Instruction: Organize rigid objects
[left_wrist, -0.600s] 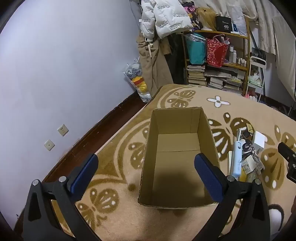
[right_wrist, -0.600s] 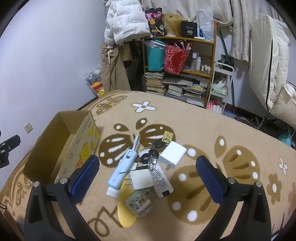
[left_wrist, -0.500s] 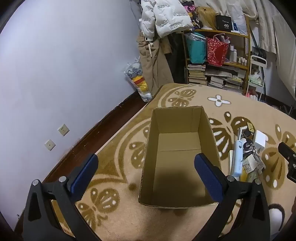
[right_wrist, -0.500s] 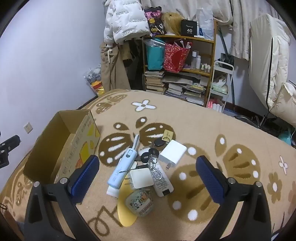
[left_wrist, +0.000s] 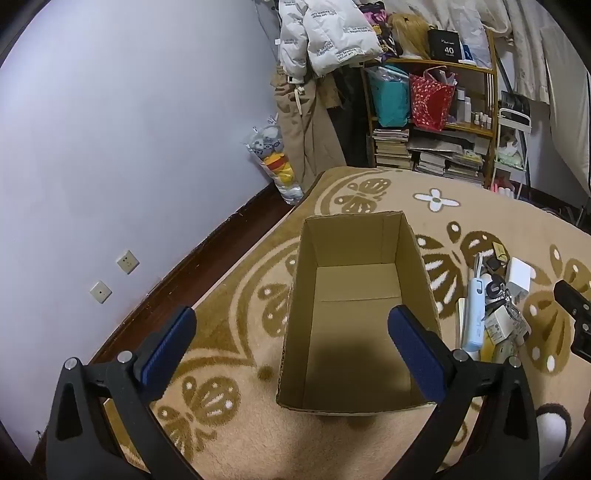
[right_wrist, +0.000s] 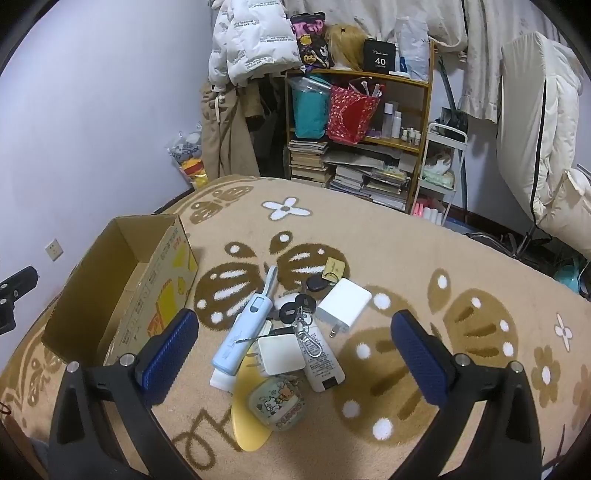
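Left wrist view
Left gripper (left_wrist: 291, 325): fingers spread wide, holding nothing, hanging above the box.
Cardboard box (left_wrist: 354, 236): upright on the rug (left_wrist: 236, 435), open top, nothing inside.
Change: box sits slightly lower in view than a moment ago; a small drift only.

Right wrist view
Right gripper (right_wrist: 295, 328): fingers wide apart, holding nothing, above the pile.
Pile: blue stick-shaped device (right_wrist: 245, 328), white charger (right_wrist: 343, 304), white square plug (right_wrist: 280, 354), keys (right_wrist: 301, 317), cartoon case (right_wrist: 277, 402), yellow disc (right_wrist: 245, 417), all heaped and touching, just beside the box (right_wrist: 155, 291).
Change: pile a little nearer than before.
Meaning: sorting not begun; first pick likely pending.
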